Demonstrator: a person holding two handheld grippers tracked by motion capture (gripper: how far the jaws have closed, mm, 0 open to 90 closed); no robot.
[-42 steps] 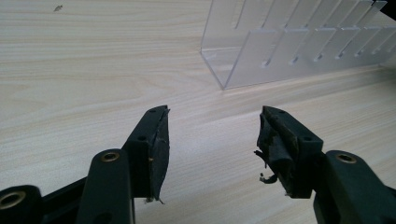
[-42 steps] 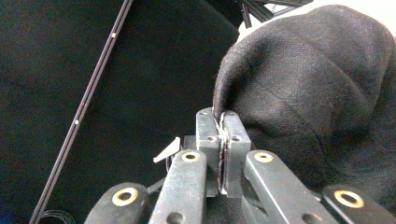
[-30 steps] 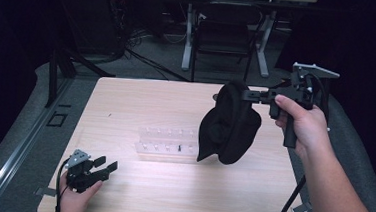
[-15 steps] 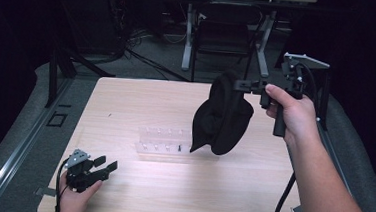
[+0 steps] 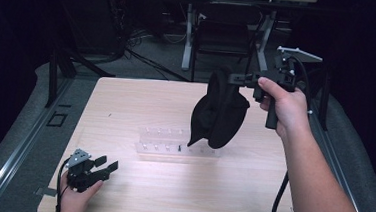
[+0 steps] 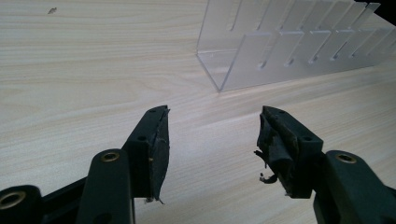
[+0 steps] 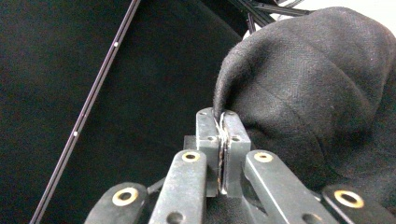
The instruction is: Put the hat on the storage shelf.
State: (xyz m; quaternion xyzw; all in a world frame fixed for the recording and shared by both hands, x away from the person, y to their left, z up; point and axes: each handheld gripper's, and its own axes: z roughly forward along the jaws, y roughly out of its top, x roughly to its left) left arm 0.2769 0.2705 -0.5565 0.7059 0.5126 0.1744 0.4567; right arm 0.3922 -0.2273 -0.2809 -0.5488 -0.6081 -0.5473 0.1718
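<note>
At the upper right of the high view, the right gripper [image 5: 233, 79] was clamped on the rim of a black cap [image 5: 219, 115], which hung below it, over the clear rack [image 5: 173, 150] (left gripper [image 5: 106, 163] open, lower left).

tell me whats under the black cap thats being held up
The black cap hangs from the right gripper above the wooden table. Below it lies the right end of the clear acrylic rack, one small dark piece in a slot. The cap covers the rack's far right part.
</note>
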